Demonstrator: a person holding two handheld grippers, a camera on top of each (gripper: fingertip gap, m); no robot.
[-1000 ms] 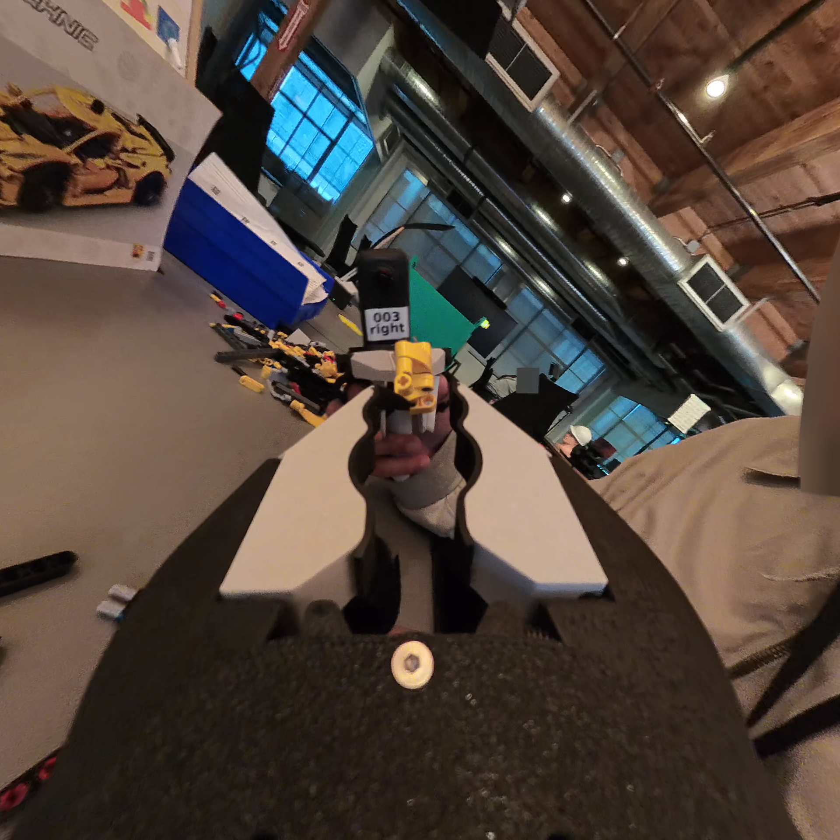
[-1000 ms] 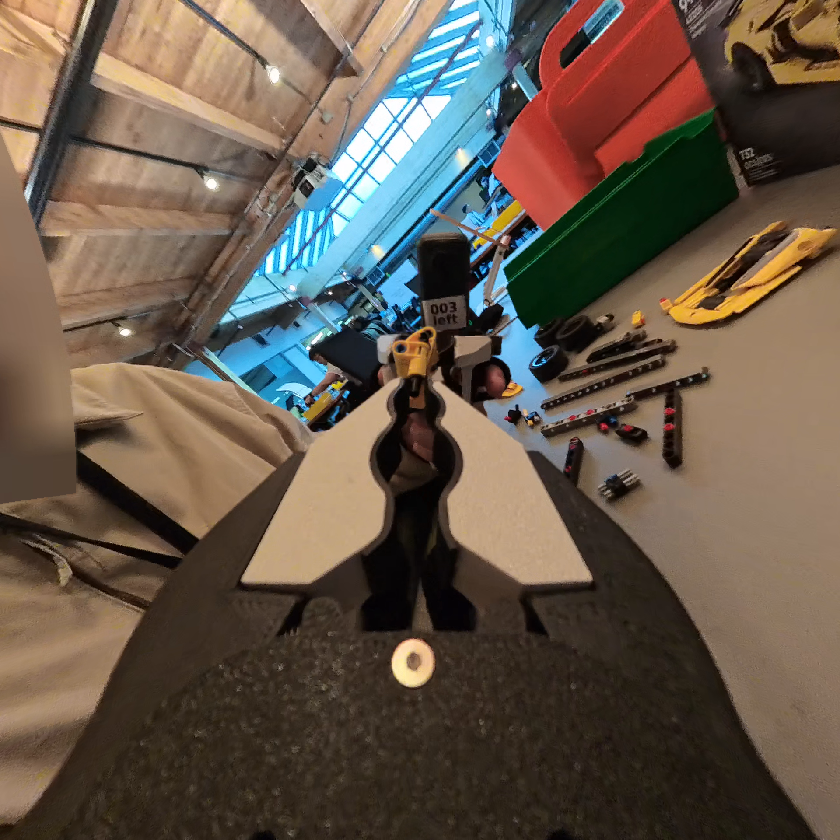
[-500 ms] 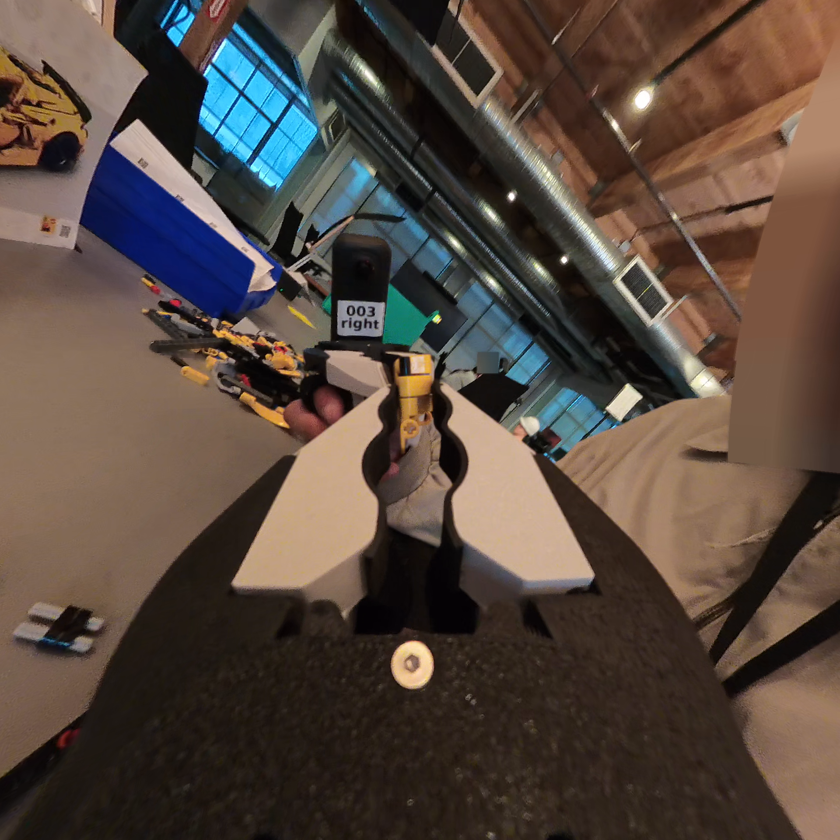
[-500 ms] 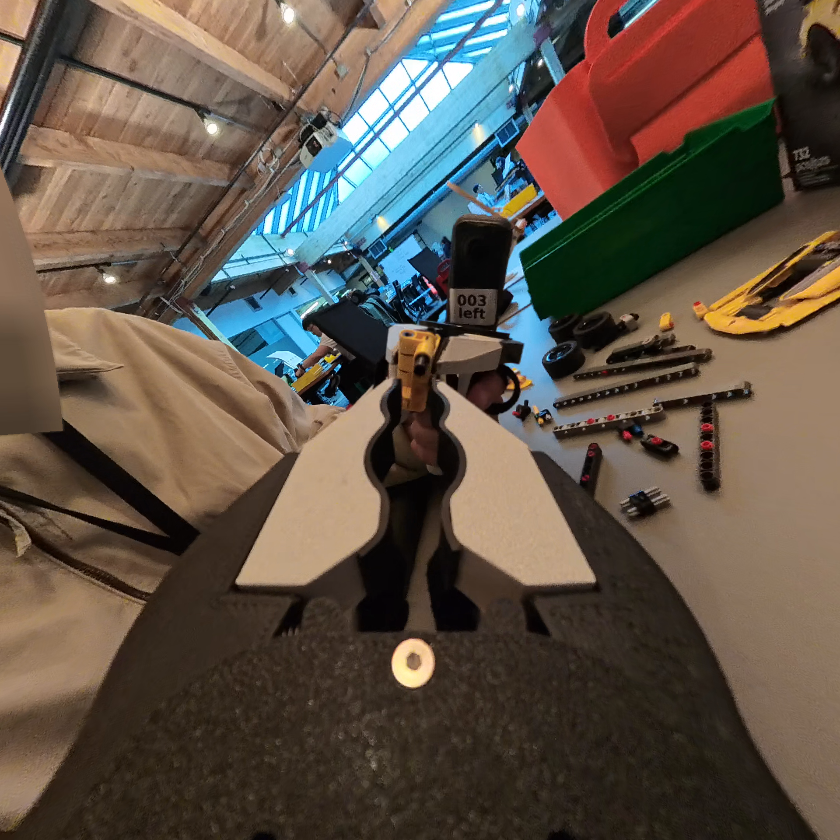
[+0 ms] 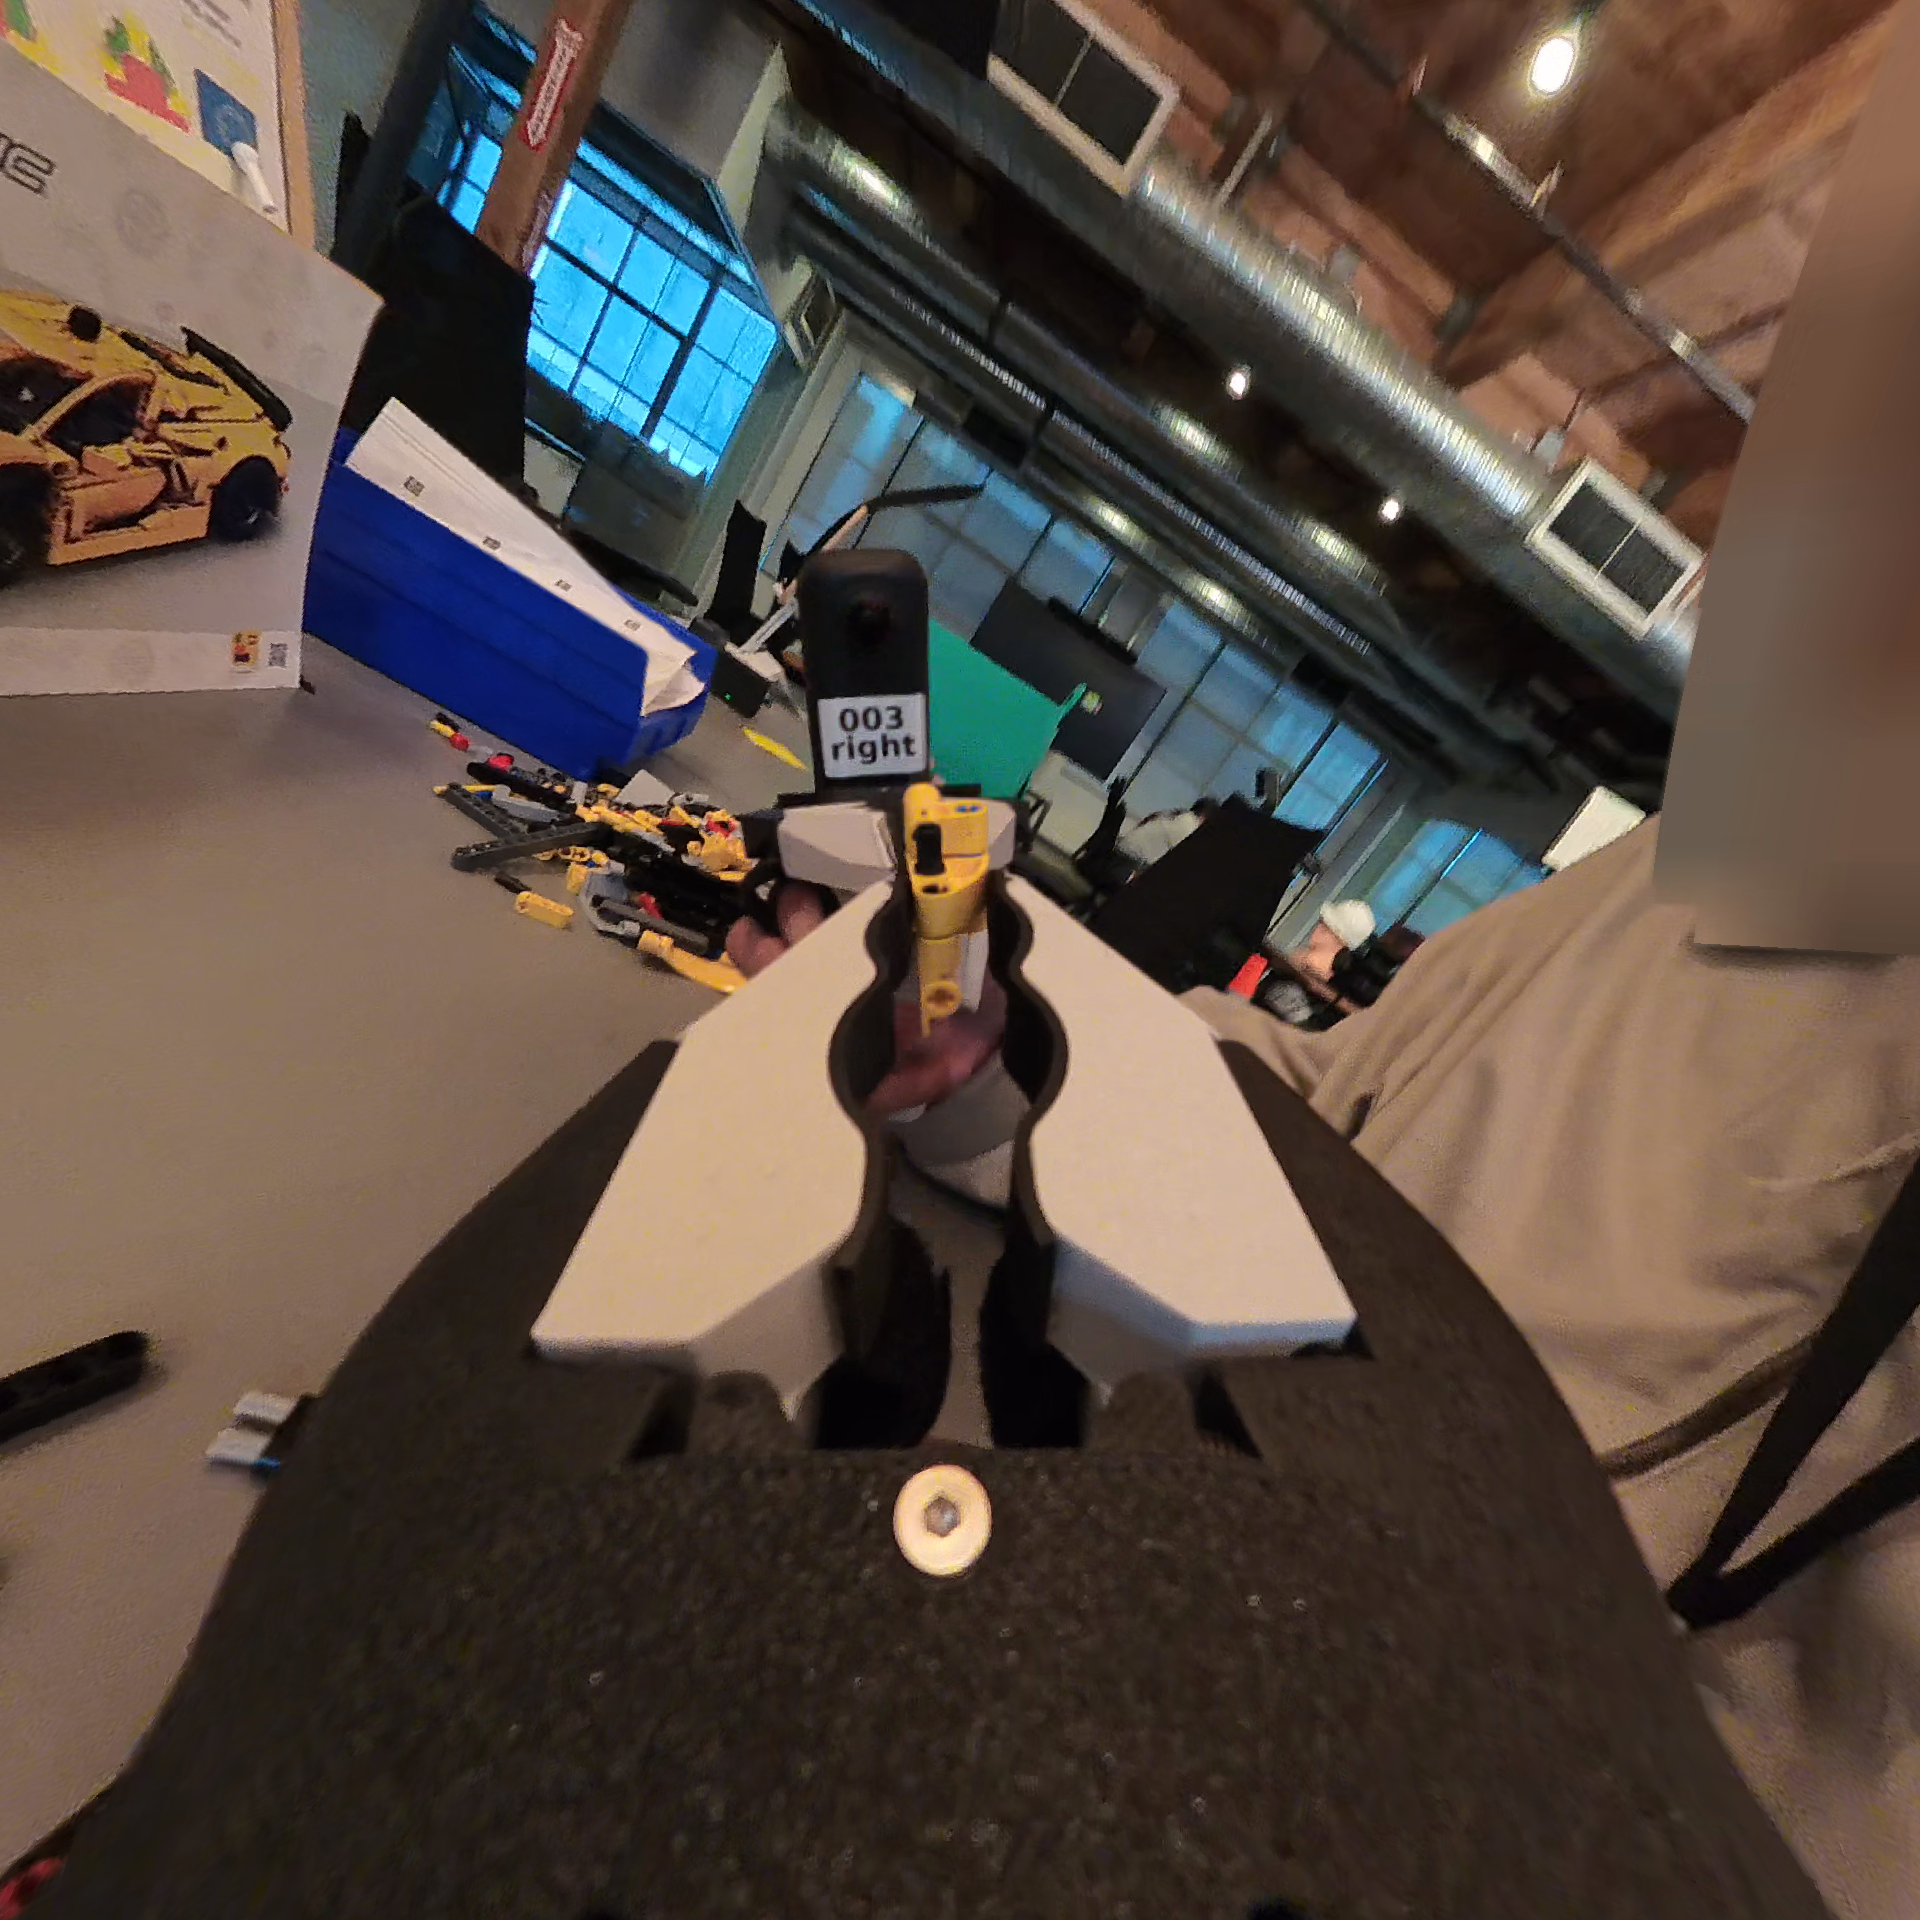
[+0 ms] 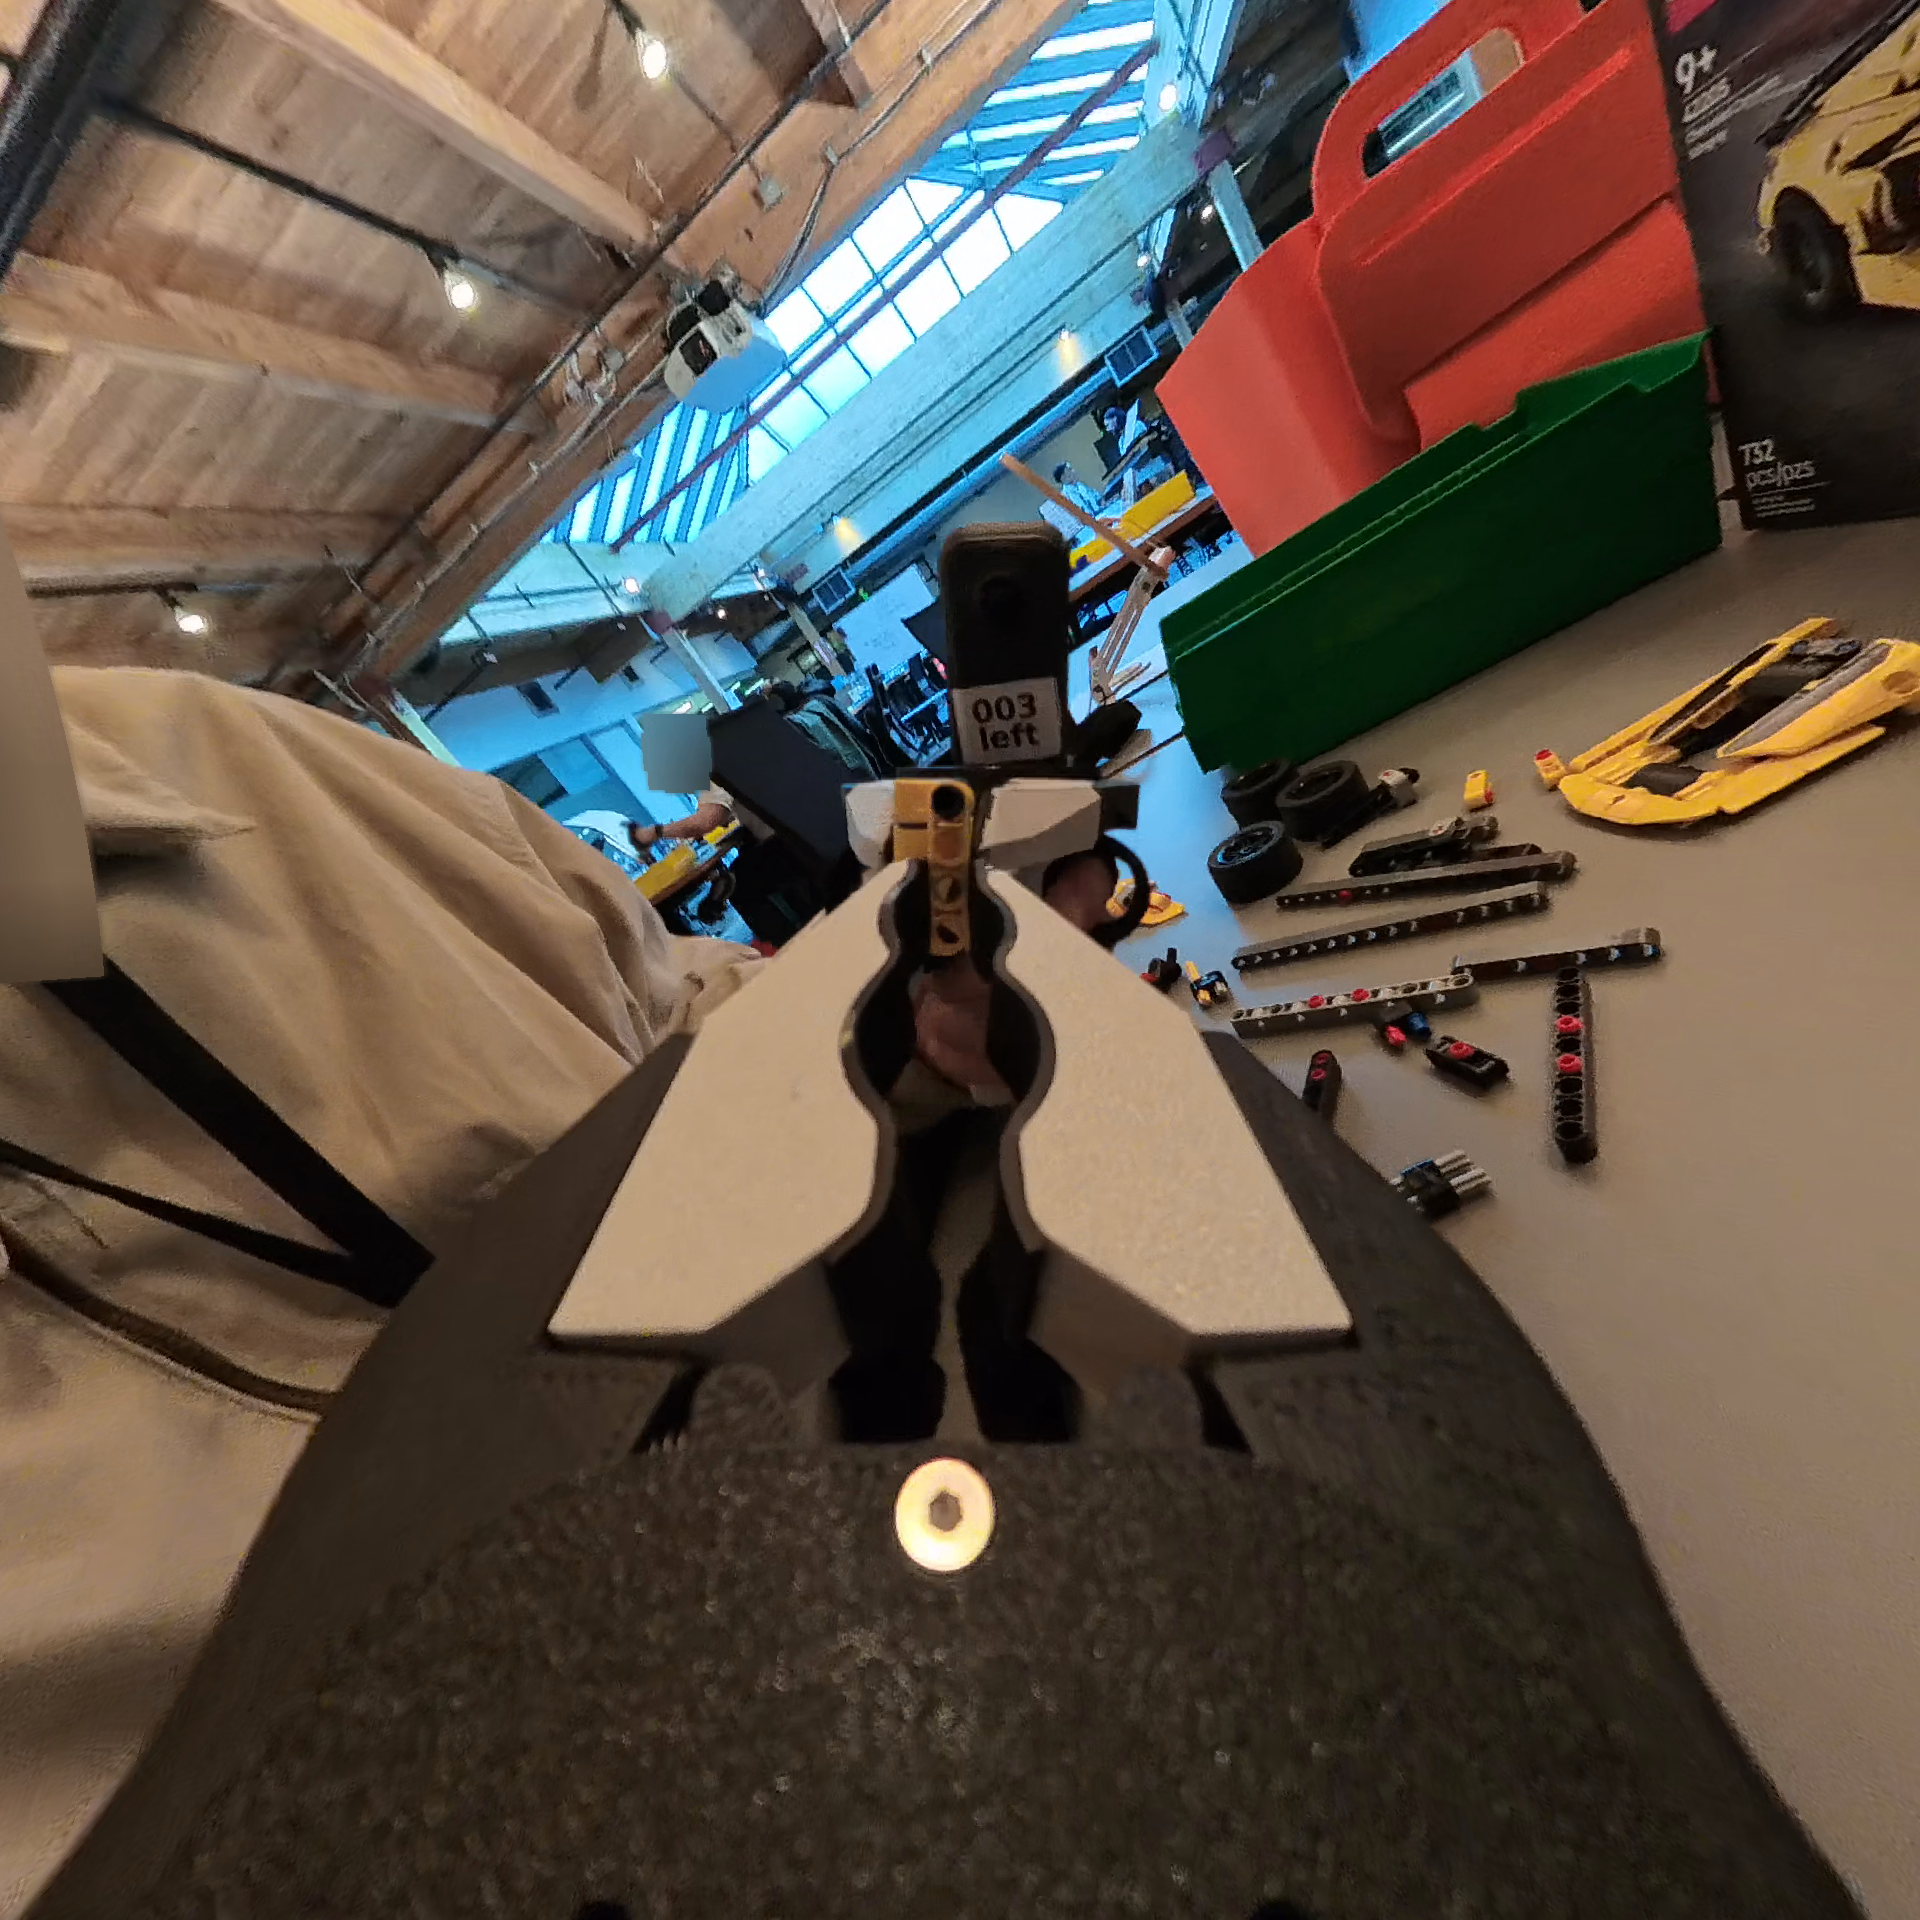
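Observation:
A small yellow brick assembly [image 5: 940, 873] with a black part hangs in the air between the two grippers, which face each other tip to tip above the grey table [image 5: 260, 1039]. My left gripper [image 5: 943, 899] is shut on its lower end. The right gripper [image 5: 909, 842] shows beyond it, its grey fingers on either side of the piece's top. In the right wrist view my right gripper [image 6: 943, 883] is shut on the same yellow piece [image 6: 933, 816], with the left gripper [image 6: 966, 821] behind it. A hand shows behind each far gripper.
To the left lie a blue bin [image 5: 499, 623], a box with a yellow car picture [image 5: 135, 488], a pile of loose parts [image 5: 623, 852] and a black beam [image 5: 62, 1371]. To the right are a green bin [image 6: 1455, 582], tyres [image 6: 1278, 821], black beams [image 6: 1434, 914] and a yellow car panel [image 6: 1745, 748]. My left and right fingertips are right by each other.
Both grippers stayed tip to tip on the yellow piece while the pair tilted and swung over the table. The piece now stands more upright and reaches deeper between my left fingers.

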